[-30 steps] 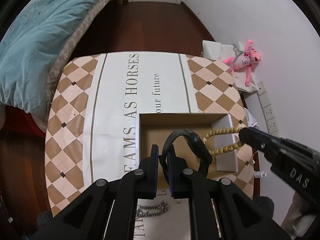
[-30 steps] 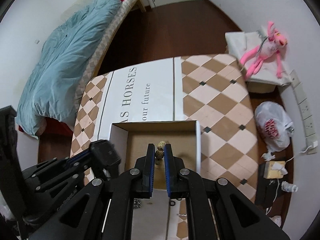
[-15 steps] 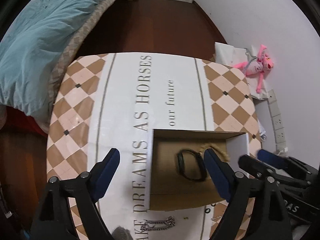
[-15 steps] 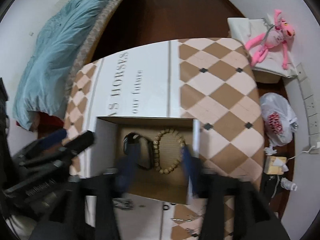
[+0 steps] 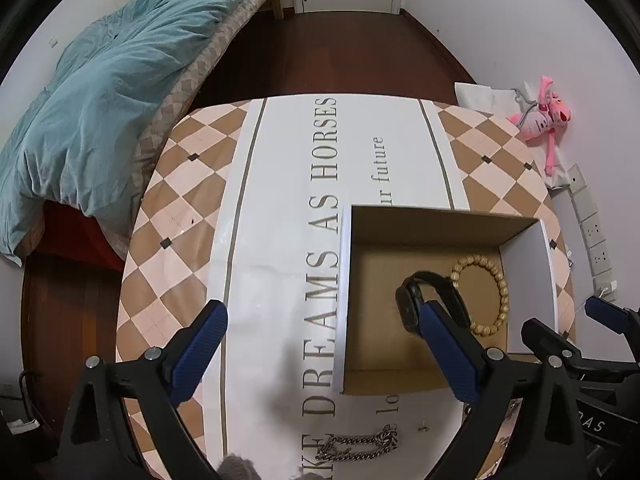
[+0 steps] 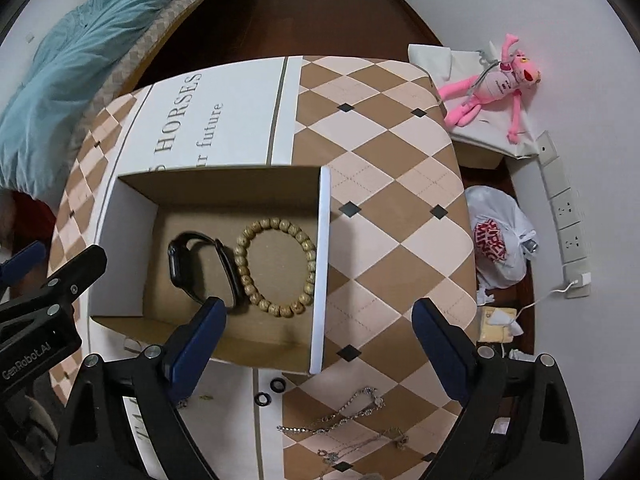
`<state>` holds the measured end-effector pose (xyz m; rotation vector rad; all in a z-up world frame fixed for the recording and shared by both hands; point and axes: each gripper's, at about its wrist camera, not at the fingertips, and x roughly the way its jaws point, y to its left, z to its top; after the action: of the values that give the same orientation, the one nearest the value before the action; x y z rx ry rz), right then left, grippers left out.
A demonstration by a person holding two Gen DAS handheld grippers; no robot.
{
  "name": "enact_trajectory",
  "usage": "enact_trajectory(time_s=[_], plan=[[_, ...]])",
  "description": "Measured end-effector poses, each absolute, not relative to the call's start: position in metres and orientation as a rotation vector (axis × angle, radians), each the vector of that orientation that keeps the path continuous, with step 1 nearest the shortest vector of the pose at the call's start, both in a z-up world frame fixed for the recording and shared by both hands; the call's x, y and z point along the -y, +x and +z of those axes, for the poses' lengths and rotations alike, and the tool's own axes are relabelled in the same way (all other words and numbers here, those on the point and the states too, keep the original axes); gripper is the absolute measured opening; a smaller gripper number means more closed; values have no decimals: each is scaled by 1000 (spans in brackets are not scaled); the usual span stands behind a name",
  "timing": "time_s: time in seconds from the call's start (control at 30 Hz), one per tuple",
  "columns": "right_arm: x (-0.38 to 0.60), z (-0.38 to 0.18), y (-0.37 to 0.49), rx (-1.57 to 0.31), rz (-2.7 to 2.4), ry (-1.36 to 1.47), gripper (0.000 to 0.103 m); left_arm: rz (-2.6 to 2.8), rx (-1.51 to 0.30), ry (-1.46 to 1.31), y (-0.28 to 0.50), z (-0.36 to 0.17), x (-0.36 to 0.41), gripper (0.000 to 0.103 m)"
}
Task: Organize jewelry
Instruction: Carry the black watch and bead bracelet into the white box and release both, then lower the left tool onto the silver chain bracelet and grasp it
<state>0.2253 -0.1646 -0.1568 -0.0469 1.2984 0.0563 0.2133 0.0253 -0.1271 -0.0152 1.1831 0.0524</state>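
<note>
An open cardboard box (image 5: 524, 264) (image 6: 322, 264) stands on the table. Inside lie a black watch (image 5: 412, 300) (image 6: 200, 268) and a wooden bead bracelet (image 5: 500, 292) (image 6: 276, 268), side by side. My left gripper (image 5: 324, 344) is open and empty, above the box's left wall. My right gripper (image 6: 320, 340) is open and empty, above the box's near right corner. A silver chain bracelet (image 5: 360, 446) lies on the table in front of the box. Thin silver necklaces (image 6: 344, 416) and two small dark rings (image 6: 270, 392) lie near the box's front.
The table carries a checkered cloth with lettering (image 5: 328, 160). A bed with a teal duvet (image 5: 100, 92) is at the left. A pink plush toy (image 6: 496, 80), a plastic bag (image 6: 496, 240) and wall sockets (image 6: 568, 216) are at the right.
Both grippers opened and let go: the watch and the bead bracelet dropped into the box. Both grippers then pulled back and up, away from the box.
</note>
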Motion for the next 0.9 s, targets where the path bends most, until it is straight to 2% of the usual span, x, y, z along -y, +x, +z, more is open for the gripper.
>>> enact_trajectory(time_s=[0.3, 0.9], plan=[[159, -145, 214, -1254, 37, -58, 95, 69, -1146, -15, 200, -115, -31, 98], [160, -63, 144, -1088, 60, 5, 95, 78, -1022, -22, 135, -41, -42, 98]])
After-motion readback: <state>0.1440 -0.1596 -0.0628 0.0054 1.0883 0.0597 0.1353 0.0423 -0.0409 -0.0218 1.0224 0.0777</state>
